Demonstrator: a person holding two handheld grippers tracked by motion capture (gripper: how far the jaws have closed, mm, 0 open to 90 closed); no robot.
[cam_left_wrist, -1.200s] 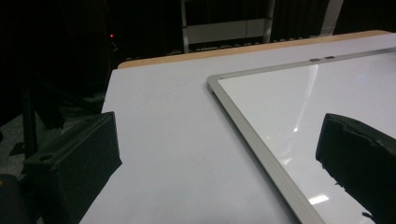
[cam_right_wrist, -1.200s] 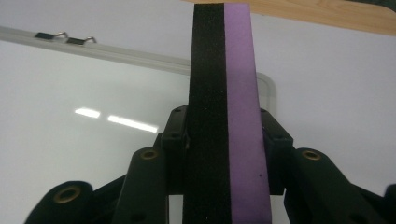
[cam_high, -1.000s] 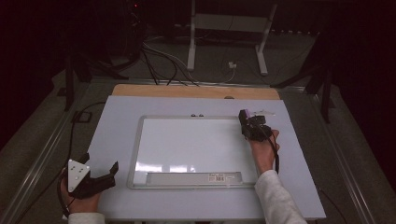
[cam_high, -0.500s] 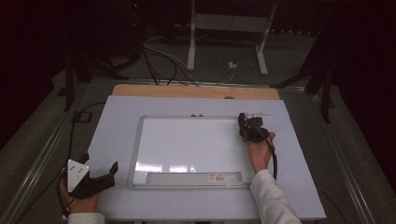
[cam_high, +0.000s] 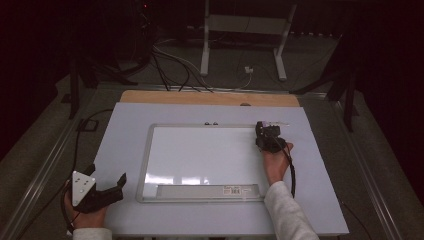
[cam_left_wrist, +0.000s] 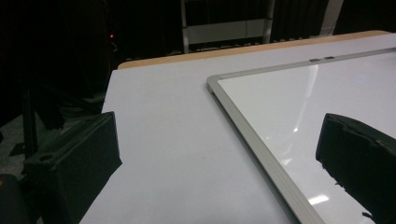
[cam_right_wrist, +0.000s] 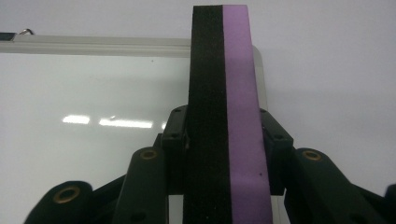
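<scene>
So the eraser (cam_right_wrist: 229, 116), a black-and-purple block, is pinched edge-up between the jaws of the right gripper (cam_right_wrist: 228, 140), black layer on one side and purple on the other in the right gripper view. In the high view that gripper (cam_high: 267, 136) sits over the upper right corner of the whiteboard (cam_high: 200, 155), right by its metal frame. The board lies flat in the middle of the pale table (cam_high: 320, 165), surface looking clean with just some light glare. The left gripper (cam_high: 95, 192) is way off at the near left corner of the table, well apart from the board, jaws spread wide with nothing between them.
</scene>
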